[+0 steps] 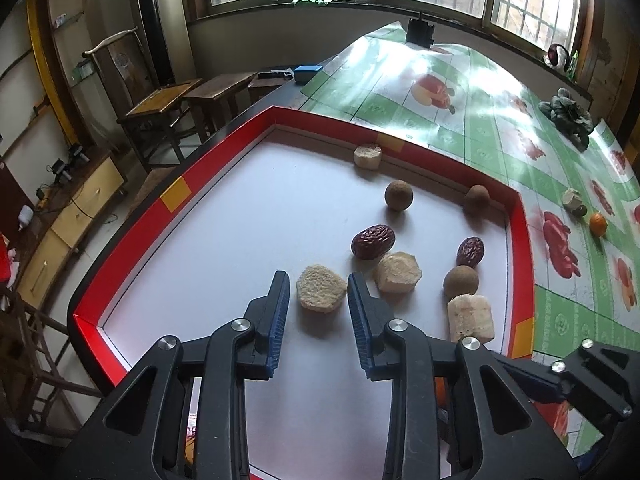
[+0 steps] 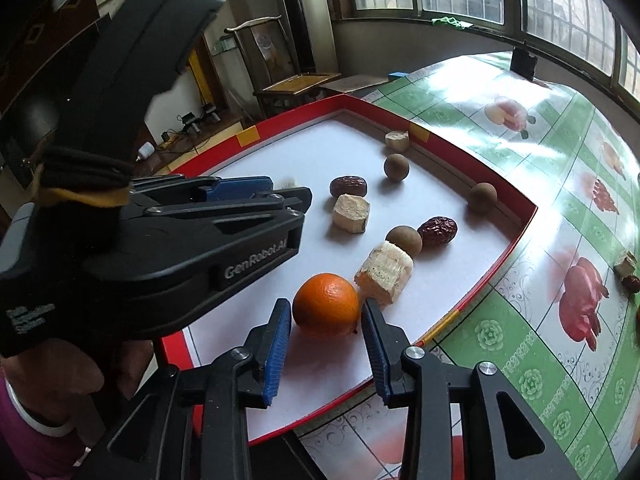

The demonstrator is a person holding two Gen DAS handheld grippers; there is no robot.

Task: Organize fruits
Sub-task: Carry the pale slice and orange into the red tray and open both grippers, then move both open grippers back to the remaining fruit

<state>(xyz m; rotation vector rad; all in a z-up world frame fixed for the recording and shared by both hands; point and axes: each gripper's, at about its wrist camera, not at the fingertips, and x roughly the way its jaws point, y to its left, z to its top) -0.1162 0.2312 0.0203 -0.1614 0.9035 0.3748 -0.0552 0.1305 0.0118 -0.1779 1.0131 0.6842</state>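
**Both grippers low over the red-rimmed tray, jaws apart**

The left gripper (image 1: 319, 280) hangs over the white floor of the red-rimmed tray (image 1: 224, 164) with its blue pads spread. A pale, spongy round chunk (image 1: 321, 294) lies on the tray between the fingertips, and the pads stand clear of it on both sides.

The right gripper (image 2: 326, 308) sits at the near end of the same tray (image 2: 516, 236). Its jaws are also apart, with an orange (image 2: 326, 306) resting on the tray floor between them; a sliver of space shows on each side, so the pads do not press on it. Just beside the orange, to its right, lies a pale cut block (image 2: 384, 278).

Further in, the tray holds two wrinkled red dates (image 1: 373, 242) (image 1: 470, 252), three brown round fruits (image 1: 398, 196) (image 1: 476, 199) (image 1: 461, 281) and more pale chunks (image 1: 398, 272) (image 1: 368, 156).

The tray rests on a counter (image 1: 500, 128) covered in a green and white fruit-print cloth. Out on the cloth, well apart from the tray, sits a second small orange (image 1: 598, 224) near a pale piece (image 1: 573, 199).
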